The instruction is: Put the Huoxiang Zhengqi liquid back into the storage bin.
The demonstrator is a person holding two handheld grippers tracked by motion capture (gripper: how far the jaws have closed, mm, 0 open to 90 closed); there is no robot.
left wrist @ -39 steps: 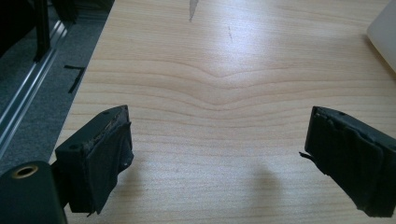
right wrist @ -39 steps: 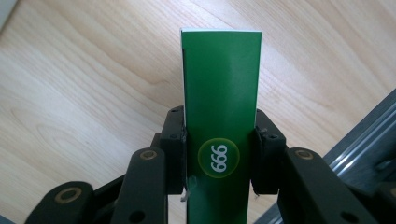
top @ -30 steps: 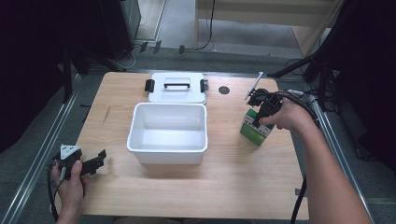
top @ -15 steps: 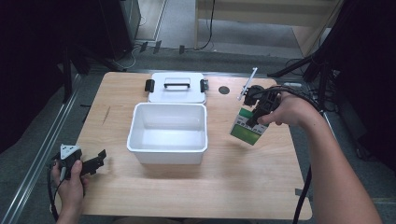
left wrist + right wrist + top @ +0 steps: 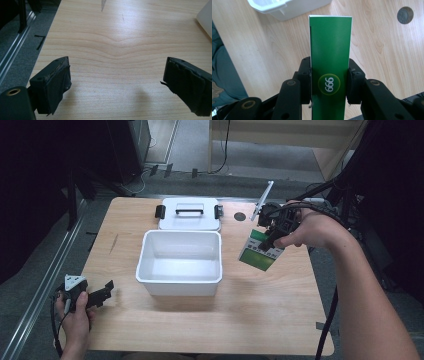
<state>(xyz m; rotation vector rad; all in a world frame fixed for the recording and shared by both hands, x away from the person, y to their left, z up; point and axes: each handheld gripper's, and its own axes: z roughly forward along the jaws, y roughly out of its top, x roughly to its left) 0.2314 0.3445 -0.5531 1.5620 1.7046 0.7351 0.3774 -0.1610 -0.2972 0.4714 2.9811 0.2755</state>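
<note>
The right claw (image 5: 267,240) is clamped on a green box (image 5: 259,251). In the right gripper view the green box (image 5: 330,72) stands between the two black pads (image 5: 305,77), and each pad presses flat on one narrow side of it. A round yellow-green mark with white numbers sits on the box right between the pads. The top of the box sticks out well past the claw.

In the high view the box hangs in the air, tilted, with its shadow on the wooden table (image 5: 260,320) below it. The person's right hand (image 5: 310,227) holds the claw from behind.

Beside this claw, toward the middle of the table, is a white tub (image 5: 180,262). It is open on top. The box is near the tub but not over it and not touching it. Past the tub, at the far edge of the table, lies a white lid (image 5: 189,214) with a black handle and black clips. A small dark round hole (image 5: 240,216) in the table is between the lid and the claw.

The left claw (image 5: 102,292) is at the near corner of the table, well apart from the tub, held in the left hand (image 5: 75,312). Its pads (image 5: 56,85) stand wide apart, with bare wood between them.
</note>
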